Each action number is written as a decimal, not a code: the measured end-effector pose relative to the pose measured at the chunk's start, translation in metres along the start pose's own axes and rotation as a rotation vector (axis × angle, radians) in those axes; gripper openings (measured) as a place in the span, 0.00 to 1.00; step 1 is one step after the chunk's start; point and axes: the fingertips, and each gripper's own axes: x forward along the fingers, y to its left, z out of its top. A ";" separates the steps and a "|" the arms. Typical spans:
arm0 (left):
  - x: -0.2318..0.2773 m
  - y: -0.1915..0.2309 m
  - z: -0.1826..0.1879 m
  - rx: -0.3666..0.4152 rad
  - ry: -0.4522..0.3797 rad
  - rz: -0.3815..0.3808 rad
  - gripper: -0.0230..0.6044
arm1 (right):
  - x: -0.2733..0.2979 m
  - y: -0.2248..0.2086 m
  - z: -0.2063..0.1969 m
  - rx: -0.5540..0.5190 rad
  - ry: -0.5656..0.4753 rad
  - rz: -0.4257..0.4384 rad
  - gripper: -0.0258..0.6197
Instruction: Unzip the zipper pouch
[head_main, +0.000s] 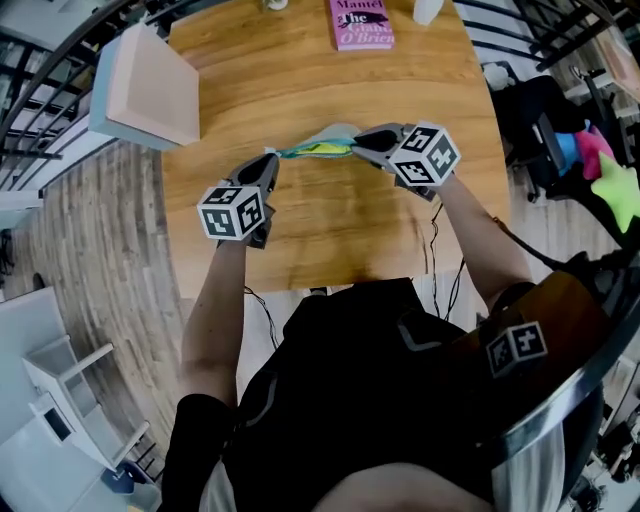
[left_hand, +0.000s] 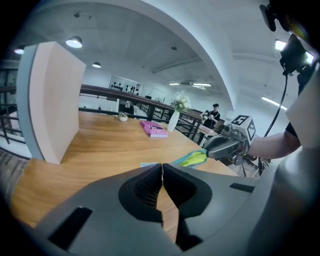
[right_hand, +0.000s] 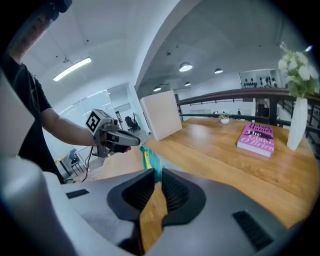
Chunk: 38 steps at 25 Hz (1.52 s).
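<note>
Clamped on zipper pouch (head_main: 318, 148) at both ends, jaws closed: left gripper (head_main: 272, 165) at 9 o'clock, right gripper (head_main: 358, 143) at 3 o'clock. Mid-worktop (head_main: 300, 90). At 12 o'clock, pink book (head_main: 361, 24) lettered "O'Brien".

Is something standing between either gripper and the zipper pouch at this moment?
Nothing visible does. The left gripper and the right gripper each already pinch one end of the zipper pouch, held over the table. The pink book lies far behind.
</note>
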 end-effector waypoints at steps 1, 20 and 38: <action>0.001 0.002 -0.010 -0.013 0.015 0.003 0.09 | 0.004 0.002 -0.007 0.005 0.009 0.009 0.12; 0.014 -0.008 -0.150 -0.132 0.277 -0.019 0.09 | 0.048 0.030 -0.132 0.112 0.252 0.036 0.12; 0.010 -0.006 -0.137 -0.154 0.199 -0.073 0.09 | 0.050 0.033 -0.152 0.196 0.325 -0.042 0.20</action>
